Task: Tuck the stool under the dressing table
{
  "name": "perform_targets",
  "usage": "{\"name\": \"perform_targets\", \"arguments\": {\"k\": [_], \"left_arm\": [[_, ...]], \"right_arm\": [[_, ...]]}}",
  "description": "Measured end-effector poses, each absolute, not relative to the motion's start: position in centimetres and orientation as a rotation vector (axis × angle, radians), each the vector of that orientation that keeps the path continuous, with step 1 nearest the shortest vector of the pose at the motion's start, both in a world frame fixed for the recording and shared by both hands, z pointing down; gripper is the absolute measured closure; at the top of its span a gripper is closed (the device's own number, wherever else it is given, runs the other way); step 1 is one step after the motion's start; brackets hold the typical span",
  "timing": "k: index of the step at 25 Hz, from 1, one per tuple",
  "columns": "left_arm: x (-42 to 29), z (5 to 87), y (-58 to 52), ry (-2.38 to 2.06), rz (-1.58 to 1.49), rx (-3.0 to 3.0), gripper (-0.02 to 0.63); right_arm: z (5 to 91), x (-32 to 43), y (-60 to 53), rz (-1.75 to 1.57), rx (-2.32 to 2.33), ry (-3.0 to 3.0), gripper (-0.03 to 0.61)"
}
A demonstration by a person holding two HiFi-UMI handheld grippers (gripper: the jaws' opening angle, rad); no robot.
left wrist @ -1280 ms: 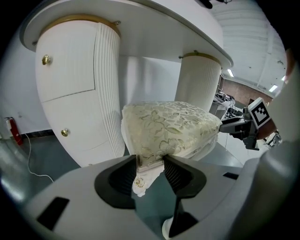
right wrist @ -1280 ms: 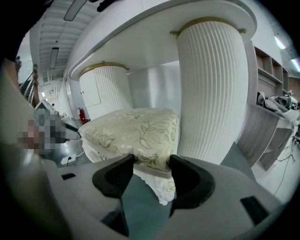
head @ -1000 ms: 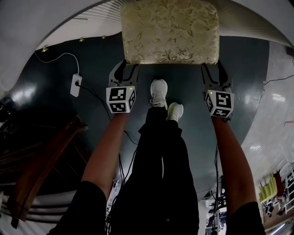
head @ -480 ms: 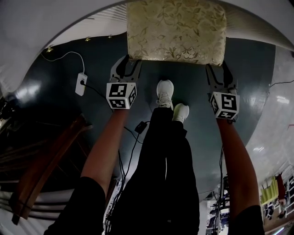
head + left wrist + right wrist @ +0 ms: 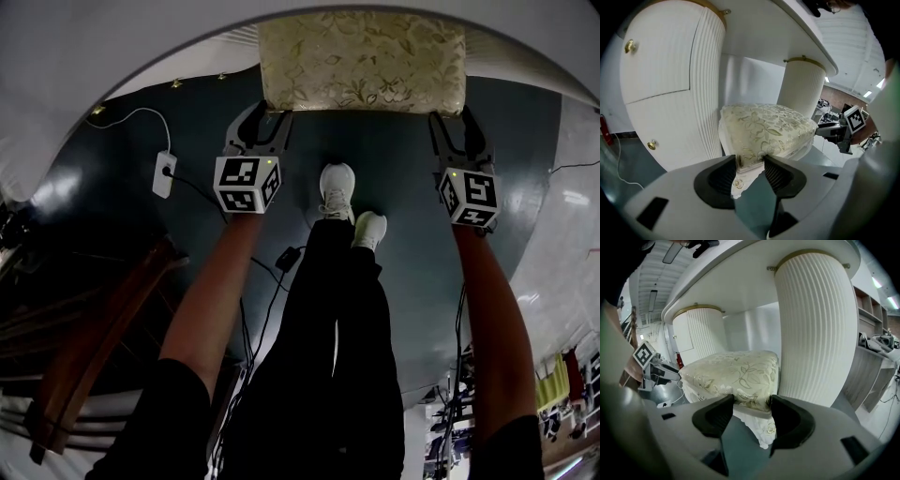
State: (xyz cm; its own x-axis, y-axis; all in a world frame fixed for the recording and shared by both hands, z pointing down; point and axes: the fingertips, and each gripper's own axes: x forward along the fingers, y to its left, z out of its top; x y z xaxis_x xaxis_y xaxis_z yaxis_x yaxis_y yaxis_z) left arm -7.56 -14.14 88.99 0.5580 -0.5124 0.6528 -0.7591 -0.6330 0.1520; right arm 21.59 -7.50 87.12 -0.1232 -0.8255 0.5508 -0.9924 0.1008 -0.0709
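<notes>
Below the dressing table (image 5: 754, 37), left gripper (image 5: 266, 122) and right gripper (image 5: 459, 127) jaws clamp the stool's (image 5: 361, 61) near corners to push it in.

White plug box (image 5: 163, 173) on dark floor (image 5: 394, 155), far left, w/ white cord (image 5: 131, 112) & black cable (image 5: 202, 197); brown wooden frame (image 5: 94, 328) near left.

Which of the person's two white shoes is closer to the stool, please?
The shoe on the left in the head view; its toe lies nearest the stool, while the other shoe sits further back, to its right.
</notes>
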Motion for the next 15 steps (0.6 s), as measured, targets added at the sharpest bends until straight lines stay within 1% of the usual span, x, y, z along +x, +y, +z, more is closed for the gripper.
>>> {"name": "perform_targets", "arguments": {"k": [15], "left_arm": [[-7.57, 89.25, -14.56, -1.042, 0.756, 2.421, 0.41]], "right_arm": [[87.42, 21.45, -7.45, 0.576, 1.821, -2.015, 0.334]]}}
